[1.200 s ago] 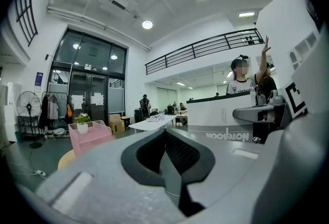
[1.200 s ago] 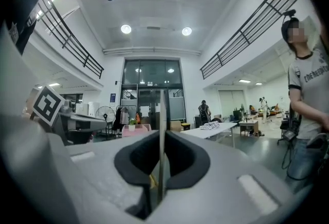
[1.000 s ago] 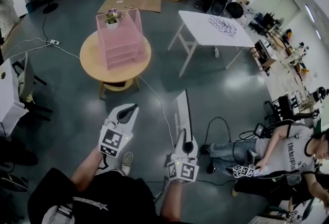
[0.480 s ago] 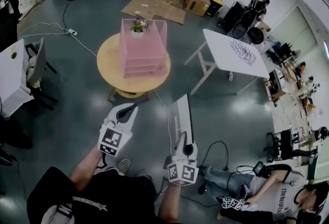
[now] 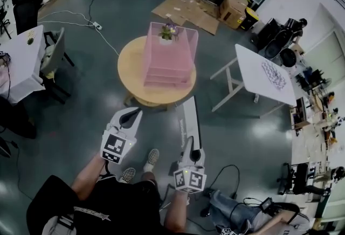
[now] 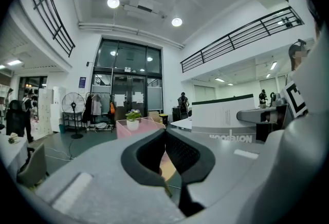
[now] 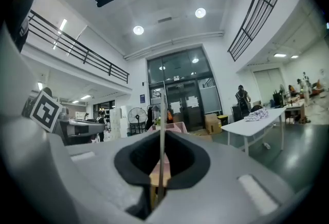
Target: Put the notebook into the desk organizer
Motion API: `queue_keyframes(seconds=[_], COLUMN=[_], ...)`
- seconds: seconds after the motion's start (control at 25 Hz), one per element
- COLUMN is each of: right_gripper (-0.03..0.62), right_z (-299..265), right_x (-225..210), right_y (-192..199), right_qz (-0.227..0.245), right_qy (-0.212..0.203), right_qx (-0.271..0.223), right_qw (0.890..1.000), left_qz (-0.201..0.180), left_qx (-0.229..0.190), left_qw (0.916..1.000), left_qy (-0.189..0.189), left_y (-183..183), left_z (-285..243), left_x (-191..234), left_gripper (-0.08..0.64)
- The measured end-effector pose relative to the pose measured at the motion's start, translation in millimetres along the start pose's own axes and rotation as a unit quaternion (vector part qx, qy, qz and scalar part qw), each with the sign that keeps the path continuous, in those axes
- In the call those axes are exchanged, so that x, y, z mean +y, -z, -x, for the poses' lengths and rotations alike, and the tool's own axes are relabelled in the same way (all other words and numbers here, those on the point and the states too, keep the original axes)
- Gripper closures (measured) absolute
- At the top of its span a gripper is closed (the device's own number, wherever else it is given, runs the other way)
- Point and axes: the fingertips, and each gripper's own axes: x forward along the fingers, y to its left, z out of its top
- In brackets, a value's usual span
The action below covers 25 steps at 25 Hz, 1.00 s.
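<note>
- One notebook: gripped edge-up by the right gripper, jaws nearly together on its near end, well short of the organizer.
- One left gripper: jaws together, nothing between.
- One pink desk organizer: on one round table, one potted plant at its far end.

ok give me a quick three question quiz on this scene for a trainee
1. Which side's gripper holds the notebook? A the person's left; B the person's right; C neither
2. True or false: the pink desk organizer stands on the white folding table.
3. Fill in: at the top of the organizer sits a small ___.

Key
1. B, the right gripper is shut on it, edge-on.
2. False, it stands on the round table.
3. potted plant
</note>
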Motion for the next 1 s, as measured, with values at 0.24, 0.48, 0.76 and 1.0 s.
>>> queue_keyframes(seconds=[0.24,0.48,0.76,1.0], right_gripper=[0.58,0.58,0.58,0.58], right_z=[-54.4,-114.5,-162.9,-185.8], right_x=[-13.7,-24.9,-33.3,-38.5], right_y=[18.2,43.3,71.4,108.0], right_qz=[-0.016,-0.046,-0.141,-0.367], right_qy=[-0.042,-0.081,-0.116,-0.135], right_qx=[0.019,0.044,0.071,0.094], right_qw=[0.999,0.995,0.981,0.916], left_qz=[0.01,0.023,0.037,0.05], left_qx=[0.014,0.035,0.066,0.093], left_qw=[0.999,0.996,0.9913,0.9872], left_qy=[-0.043,-0.079,-0.108,-0.119], left_y=[14.6,37.1,64.2,90.6], left_z=[-30.3,-63.6,-96.2,-110.2], left_x=[17.5,37.9,50.7,53.3], left_gripper=[0.549,0.549,0.549,0.549])
